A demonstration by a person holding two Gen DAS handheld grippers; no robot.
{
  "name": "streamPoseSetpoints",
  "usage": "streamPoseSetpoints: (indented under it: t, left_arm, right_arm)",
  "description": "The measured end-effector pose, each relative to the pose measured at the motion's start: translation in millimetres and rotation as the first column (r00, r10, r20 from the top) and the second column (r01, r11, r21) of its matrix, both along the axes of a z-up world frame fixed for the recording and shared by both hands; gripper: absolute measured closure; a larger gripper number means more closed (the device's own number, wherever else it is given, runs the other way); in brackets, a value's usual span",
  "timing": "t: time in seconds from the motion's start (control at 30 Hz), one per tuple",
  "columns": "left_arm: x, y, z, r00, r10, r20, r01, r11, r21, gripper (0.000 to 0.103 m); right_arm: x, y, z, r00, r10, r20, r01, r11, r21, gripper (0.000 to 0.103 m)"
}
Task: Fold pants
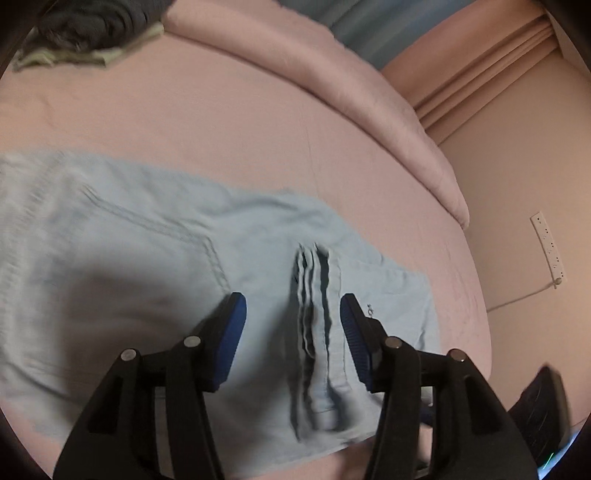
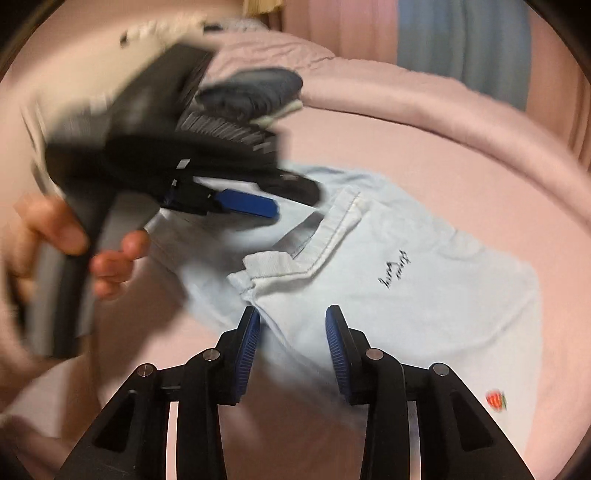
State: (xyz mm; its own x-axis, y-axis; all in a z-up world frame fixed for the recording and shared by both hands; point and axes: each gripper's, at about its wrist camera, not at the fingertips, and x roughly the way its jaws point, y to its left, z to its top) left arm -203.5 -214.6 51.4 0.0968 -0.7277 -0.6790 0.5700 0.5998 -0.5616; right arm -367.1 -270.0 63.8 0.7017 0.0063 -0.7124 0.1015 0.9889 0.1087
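Light blue pants [image 1: 155, 266] lie spread on the pink bed. In the left wrist view my left gripper [image 1: 292, 308] is open just above them, its jaws on either side of a raised pleated fold [image 1: 314, 332] of the fabric. In the right wrist view the pants [image 2: 406, 295] show a waistband edge [image 2: 332, 229] and dark script. My right gripper [image 2: 292, 317] is open over the fabric near the waistband. The left gripper [image 2: 243, 203], held by a hand [image 2: 66, 229], shows blurred at the left of that view.
The pink sheet [image 1: 221, 122] covers the bed, with a pink duvet [image 1: 332, 74] rolled along the far side. A dark folded pile of clothes [image 1: 88, 26] sits at the far end; it also shows in the right wrist view [image 2: 255, 92]. A white power strip [image 1: 548, 243] hangs on the wall.
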Motion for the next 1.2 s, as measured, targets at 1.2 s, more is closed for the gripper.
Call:
streamPoseSetpoints:
  t: [1.2]
  left_arm:
    - [-47,-37,-33,0.974,-0.227,-0.016,0.227,0.969,0.098,0.082]
  right_arm:
    - [-82,-63,-22,0.956,-0.232,-0.179,0.231,0.973,-0.024,0.088]
